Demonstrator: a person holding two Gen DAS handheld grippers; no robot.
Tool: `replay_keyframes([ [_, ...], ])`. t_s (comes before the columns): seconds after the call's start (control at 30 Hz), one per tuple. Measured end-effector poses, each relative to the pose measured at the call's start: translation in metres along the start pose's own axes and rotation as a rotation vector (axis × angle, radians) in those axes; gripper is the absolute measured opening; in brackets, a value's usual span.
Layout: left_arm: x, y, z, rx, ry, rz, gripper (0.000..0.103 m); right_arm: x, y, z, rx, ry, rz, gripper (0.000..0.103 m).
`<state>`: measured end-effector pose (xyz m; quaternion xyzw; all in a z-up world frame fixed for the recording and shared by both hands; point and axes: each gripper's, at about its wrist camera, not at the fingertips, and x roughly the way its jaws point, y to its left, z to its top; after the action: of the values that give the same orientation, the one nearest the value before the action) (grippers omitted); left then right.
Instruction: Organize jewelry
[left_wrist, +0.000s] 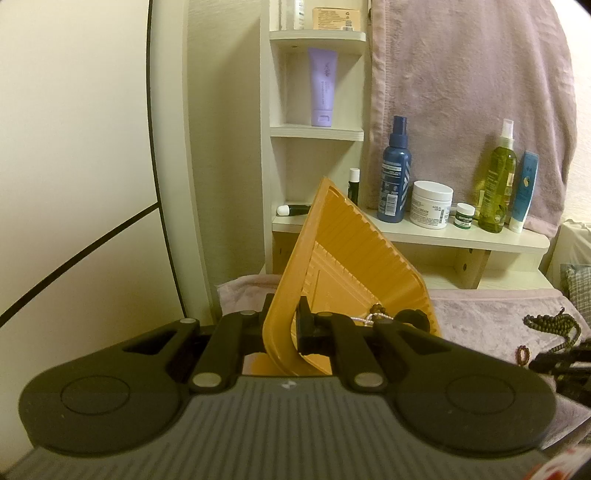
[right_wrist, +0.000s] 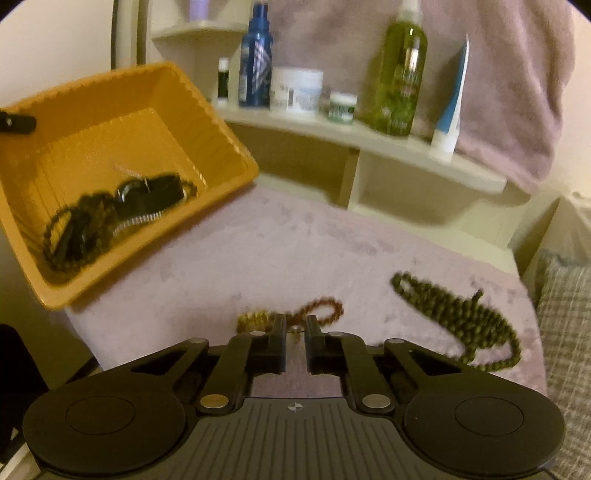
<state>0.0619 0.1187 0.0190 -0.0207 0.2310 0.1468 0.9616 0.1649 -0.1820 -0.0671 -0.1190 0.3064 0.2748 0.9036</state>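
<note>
Jewelry lies split: a small amber bead bracelet (right_wrist: 320, 309) sits at the near edge of the mauve towel-covered table (right_wrist: 295, 243), where the right gripper (right_wrist: 295, 328), jaws narrowed, seems to pinch it. Farther left, the left gripper (left_wrist: 286, 317) clamps the ribbed orange plastic tray (right_wrist: 155, 85) by its wall, tilting it to receive pieces.

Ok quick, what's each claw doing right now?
Left claw: shut on the orange tray wall, tray tilted.
Right claw: narrowly open, holding nothing, at the small brown bracelet.

Tilted orange tray (right_wrist: 155, 92) holds dark jewelry (right_wrist: 110, 218); green beads (right_wrist: 461, 314) lie outside.
</note>
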Motion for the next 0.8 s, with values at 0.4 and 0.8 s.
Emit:
replay_keyframes([
  [0.4,0.0,-0.001,0.001,-0.006,0.002,-0.003,0.008,-0.014,0.063,0.076,-0.055,-0.149,0.241,0.01],
  [0.8,0.001,0.0,0.0,-0.009,0.003,-0.008,0.008,0.012,0.077,0.081,-0.009,-0.115,0.298,0.03],
])
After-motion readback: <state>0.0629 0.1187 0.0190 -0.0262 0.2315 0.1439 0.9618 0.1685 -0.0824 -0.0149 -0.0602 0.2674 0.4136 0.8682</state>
